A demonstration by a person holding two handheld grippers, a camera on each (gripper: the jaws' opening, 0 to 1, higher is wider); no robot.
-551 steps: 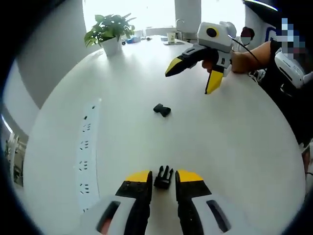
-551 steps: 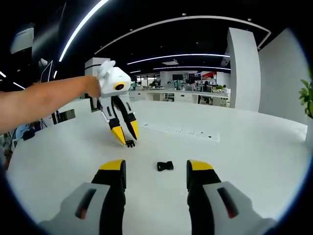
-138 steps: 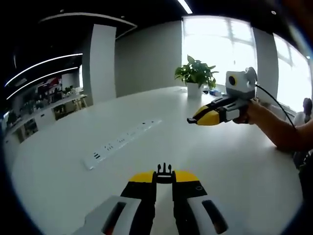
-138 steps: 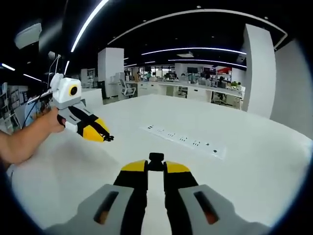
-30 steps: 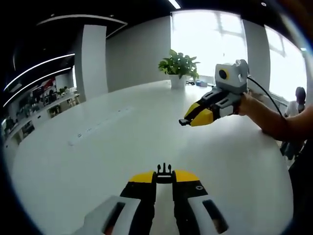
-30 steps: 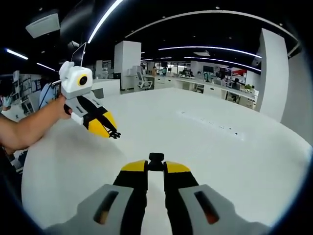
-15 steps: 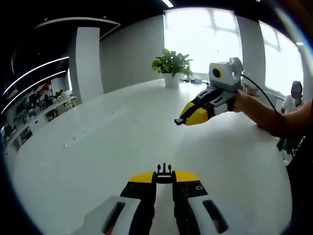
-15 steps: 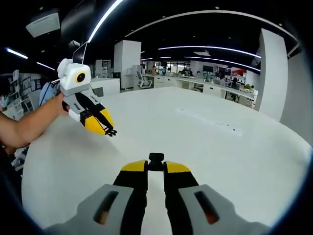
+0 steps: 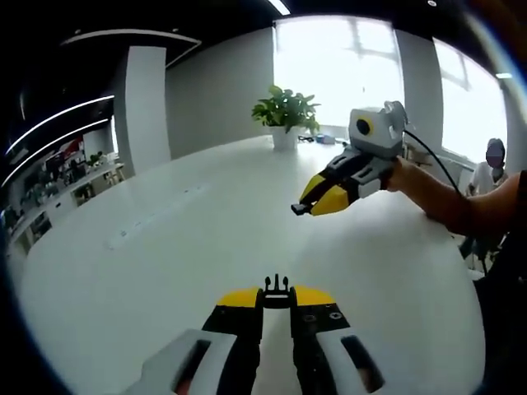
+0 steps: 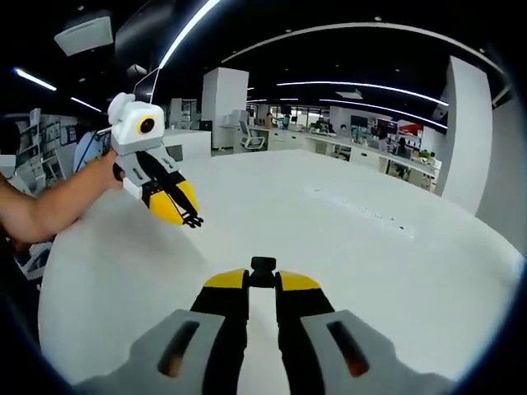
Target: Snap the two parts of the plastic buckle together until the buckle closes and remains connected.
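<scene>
**Both buckle halves held in the air above the table**

The left gripper (image 9: 277, 298) is clamping the pronged buckle half (image 9: 277, 290) between its yellow-tipped jaws, the black prongs sticking out past the tips. In the right gripper view the same gripper (image 10: 185, 216) is coming in from the left, held by a hand (image 10: 111, 175), its jaws pressed together with the small black prongs (image 10: 194, 222) showing at the tip — pointing down and toward the middle of the white table (image 10: 346, 247).

The right gripper (image 10: 263, 280) is gripping the socket buckle half (image 10: 263, 265) — a small black block poking out between its closed jaws. In the left gripper view this gripper (image 9: 314, 202) is reaching in from the right, held by a hand (image 9: 405, 174), with the black socket piece (image 9: 300, 209) at its tip aimed leftward.

The two halves are well apart, both lifted off the tabletop, facing roughly toward one another. A potted plant (image 9: 284, 113) is standing at the far edge of the table in the left gripper view, before bright windows. A strip of power sockets (image 10: 362, 212) is lying flush in the table surface, off to the right in the right gripper view.
</scene>
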